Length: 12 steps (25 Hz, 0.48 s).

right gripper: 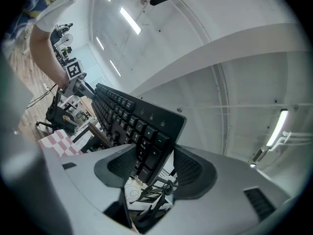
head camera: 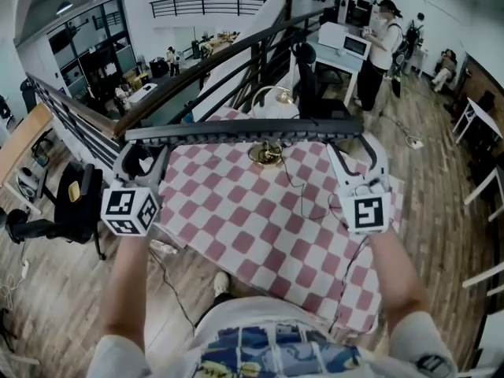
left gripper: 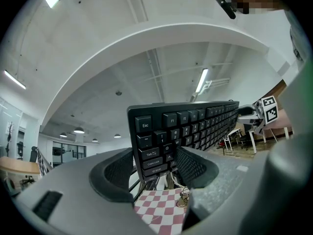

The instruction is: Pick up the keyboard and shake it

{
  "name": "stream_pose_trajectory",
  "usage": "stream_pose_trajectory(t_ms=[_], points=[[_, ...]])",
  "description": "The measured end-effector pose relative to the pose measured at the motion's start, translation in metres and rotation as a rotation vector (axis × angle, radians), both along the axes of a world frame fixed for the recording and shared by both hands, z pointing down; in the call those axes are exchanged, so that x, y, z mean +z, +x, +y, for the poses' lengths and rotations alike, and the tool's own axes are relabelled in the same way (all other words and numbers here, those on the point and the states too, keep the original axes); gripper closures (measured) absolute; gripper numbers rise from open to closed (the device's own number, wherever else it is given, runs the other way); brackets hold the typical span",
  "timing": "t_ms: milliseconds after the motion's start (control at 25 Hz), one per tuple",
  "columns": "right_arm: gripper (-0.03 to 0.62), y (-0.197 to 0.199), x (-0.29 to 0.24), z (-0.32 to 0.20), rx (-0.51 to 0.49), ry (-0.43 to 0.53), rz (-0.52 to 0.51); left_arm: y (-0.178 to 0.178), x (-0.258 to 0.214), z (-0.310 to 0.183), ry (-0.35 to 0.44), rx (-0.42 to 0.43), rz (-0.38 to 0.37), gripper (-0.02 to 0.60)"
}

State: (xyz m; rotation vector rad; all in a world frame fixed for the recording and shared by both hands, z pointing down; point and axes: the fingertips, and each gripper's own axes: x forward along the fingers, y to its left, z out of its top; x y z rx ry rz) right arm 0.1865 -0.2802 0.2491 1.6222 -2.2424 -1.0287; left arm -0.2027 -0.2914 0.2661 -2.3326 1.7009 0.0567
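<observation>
Jaws of the left gripper (head camera: 146, 150) and right gripper (head camera: 358, 150) each pinch one end of the keyboard (head camera: 244, 130). It's a black full-size board with white key legends, tipped on edge and held level in the air above the pink-checked surface (head camera: 252, 227).

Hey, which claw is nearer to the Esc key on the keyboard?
Left. The left claw grips the keyboard at the end where the Esc key sits, right beside its jaws; the right claw clamps the opposite end, far from that key.
</observation>
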Motion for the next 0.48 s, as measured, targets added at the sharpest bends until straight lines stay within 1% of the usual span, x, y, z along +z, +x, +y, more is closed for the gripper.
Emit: stream_pose_trajectory(t_ms=[480], points=[[0.358,0.0079,0.0005,0.0016,0.007,0.004,0.002,0.0075,-0.0013,0.0004,0.010,0.000,-0.003,0.310]])
